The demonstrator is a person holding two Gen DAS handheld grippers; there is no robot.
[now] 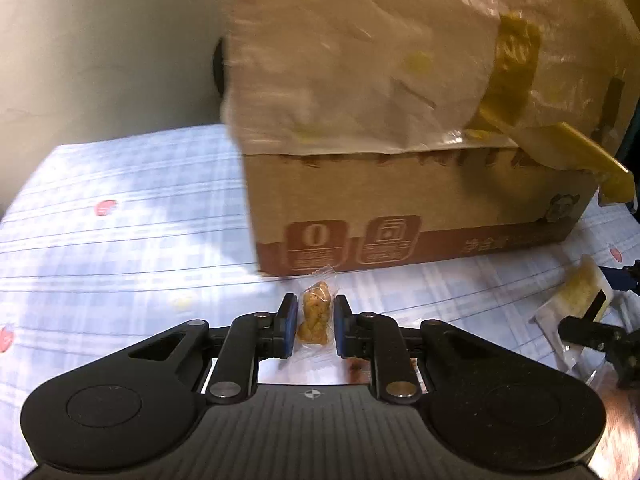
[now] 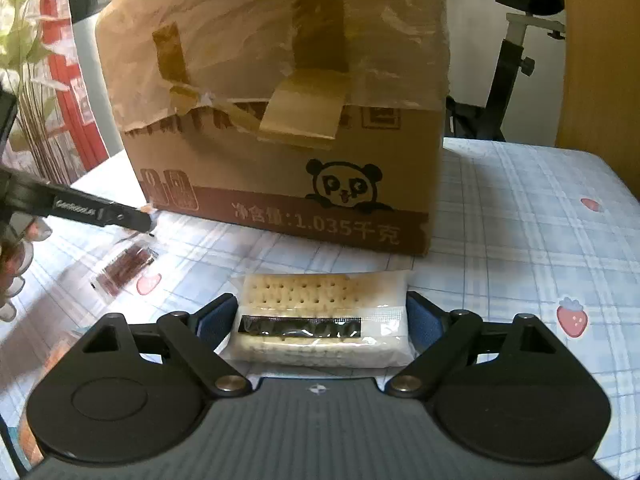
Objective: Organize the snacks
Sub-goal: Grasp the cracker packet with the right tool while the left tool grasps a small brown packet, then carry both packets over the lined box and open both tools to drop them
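Cardboard box (image 2: 280,128) with the panda print sat on the checked, strawberry-dotted worktop (image 2: 520,216), tape peeling off its plastic wrap. Cracker pack (image 2: 320,316) lay right in front of it, right tongs (image 2: 320,320) spread wide around it, pads hugging both ends. Left tongs (image 1: 316,322) had pinched down on a little wrapped golden snack (image 1: 316,314) by the box.

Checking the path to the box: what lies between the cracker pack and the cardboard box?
Nothing: in the right wrist view, only bare checked tablecloth separates the cracker pack from the cardboard box.
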